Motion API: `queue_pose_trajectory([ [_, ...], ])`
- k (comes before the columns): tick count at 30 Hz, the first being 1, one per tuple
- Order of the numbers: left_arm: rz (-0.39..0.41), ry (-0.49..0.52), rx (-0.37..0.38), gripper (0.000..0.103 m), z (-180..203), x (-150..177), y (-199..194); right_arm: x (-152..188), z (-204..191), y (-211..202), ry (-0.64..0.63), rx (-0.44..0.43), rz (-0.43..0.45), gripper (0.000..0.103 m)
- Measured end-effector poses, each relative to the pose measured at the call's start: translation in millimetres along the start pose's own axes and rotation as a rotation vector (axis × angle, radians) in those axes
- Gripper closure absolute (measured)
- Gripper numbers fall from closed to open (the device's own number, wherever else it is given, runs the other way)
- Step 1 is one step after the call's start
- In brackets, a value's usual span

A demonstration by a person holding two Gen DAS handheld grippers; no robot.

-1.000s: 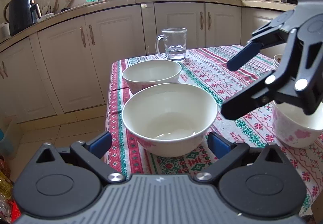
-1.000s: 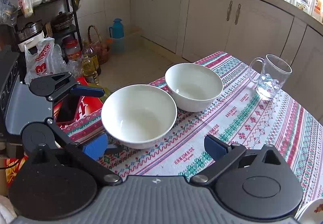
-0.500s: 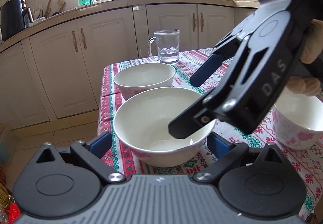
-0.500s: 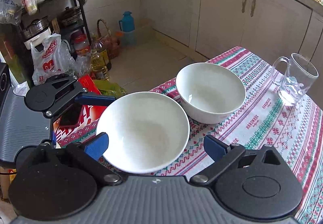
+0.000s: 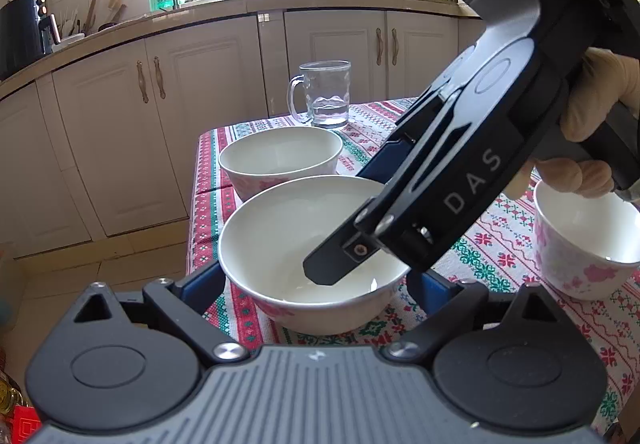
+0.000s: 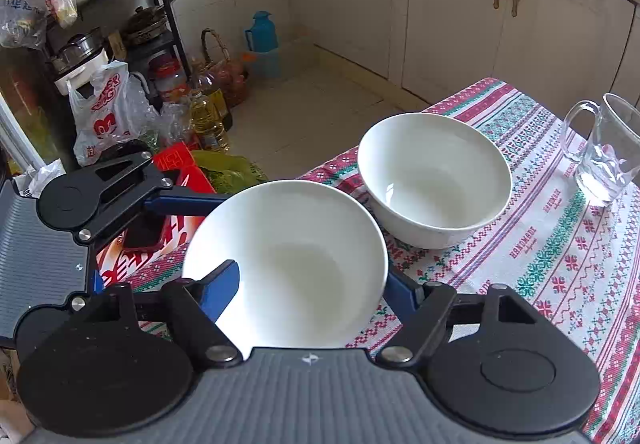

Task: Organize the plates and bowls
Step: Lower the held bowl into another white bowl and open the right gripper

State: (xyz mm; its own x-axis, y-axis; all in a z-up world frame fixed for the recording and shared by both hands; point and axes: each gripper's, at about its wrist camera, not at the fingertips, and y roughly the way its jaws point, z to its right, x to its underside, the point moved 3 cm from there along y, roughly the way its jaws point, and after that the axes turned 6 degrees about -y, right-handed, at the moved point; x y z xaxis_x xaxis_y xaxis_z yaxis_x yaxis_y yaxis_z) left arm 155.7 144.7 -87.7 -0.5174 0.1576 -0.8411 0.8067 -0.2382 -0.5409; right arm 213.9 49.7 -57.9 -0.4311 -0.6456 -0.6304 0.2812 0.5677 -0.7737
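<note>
Compared with a second ago, the right tool [image 6: 312, 288] has come down over the near bowl [image 5: 312, 252]: one of its fingers [image 5: 340, 264] now dips inside the bowl while the other runs past the far rim, so the tool stands wide, straddling the wall without closing on it. The left tool [image 5: 316, 284] has moved in as well, its blue-padded fingers spread wide on either side of the same bowl, just beside its walls; whether they touch it cannot be told. The near bowl sits at the edge of the patterned cloth on the counter [image 6: 560, 244], white inside and holding nothing, pink flowers on its outer wall. Just behind it, almost touching, stands the second white bowl [image 6: 434, 180], also holding nothing. To the right in the left wrist view sits a smaller flowered bowl [image 5: 588, 244], nothing visible in it. Farthest back, a glass mug [image 5: 326, 94] holds a little clear water.
</note>
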Motion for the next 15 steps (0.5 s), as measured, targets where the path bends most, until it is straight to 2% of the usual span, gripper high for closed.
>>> queue_pose_trajectory([
  [15,-0.016,0.027,0.010,0.007,6.7,-9.3,-9.3,2.3,-1.1,-11.7,0.012,-0.007,0.011,0.023],
])
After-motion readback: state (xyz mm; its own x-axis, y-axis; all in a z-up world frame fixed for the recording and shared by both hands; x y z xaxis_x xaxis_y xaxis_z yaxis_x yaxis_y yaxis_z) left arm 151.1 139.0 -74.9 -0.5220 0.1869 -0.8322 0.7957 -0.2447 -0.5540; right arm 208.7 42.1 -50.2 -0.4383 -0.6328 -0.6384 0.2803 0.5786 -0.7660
